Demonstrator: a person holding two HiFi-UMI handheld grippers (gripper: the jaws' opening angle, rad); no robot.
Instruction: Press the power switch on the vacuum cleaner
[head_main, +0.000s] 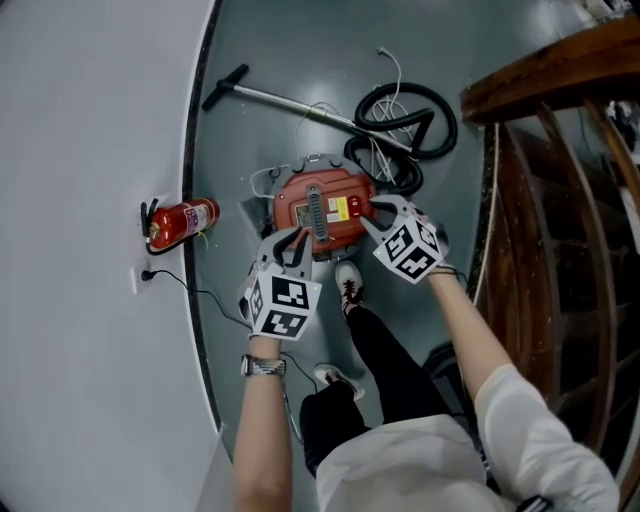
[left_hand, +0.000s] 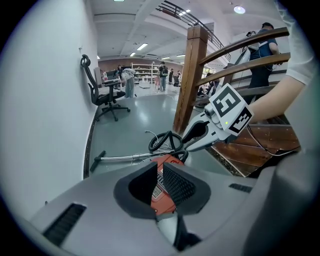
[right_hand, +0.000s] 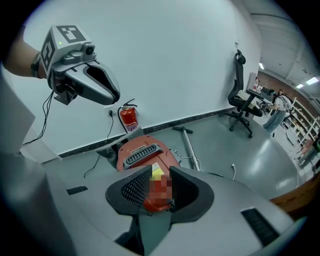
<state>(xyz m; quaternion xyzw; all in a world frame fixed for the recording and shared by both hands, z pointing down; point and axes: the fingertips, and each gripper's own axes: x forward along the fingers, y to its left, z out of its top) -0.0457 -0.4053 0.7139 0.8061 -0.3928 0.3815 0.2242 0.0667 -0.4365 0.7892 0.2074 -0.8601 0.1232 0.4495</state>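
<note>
Red vacuum cleaner (head_main: 318, 208), yellow label (head_main: 352, 207), print apparently unreadable.

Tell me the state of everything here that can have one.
Vacuum cleaner: on the floor, untouched; running or not, cannot tell.
Hose: coiled on the floor.
Wand: lying flat.
Fire extinguisher: upright by the wall.
Wall plug: plugged in.
Left gripper: jaws open, empty.
Right gripper: jaws open, empty.

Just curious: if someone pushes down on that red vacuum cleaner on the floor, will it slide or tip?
Probably neither: the vacuum cleaner looks low and broad, sitting flat on the floor. A sideways shove might slide it, since that floor looks smooth and glossy. Its coiled black hose would likely flop along behind.
</note>
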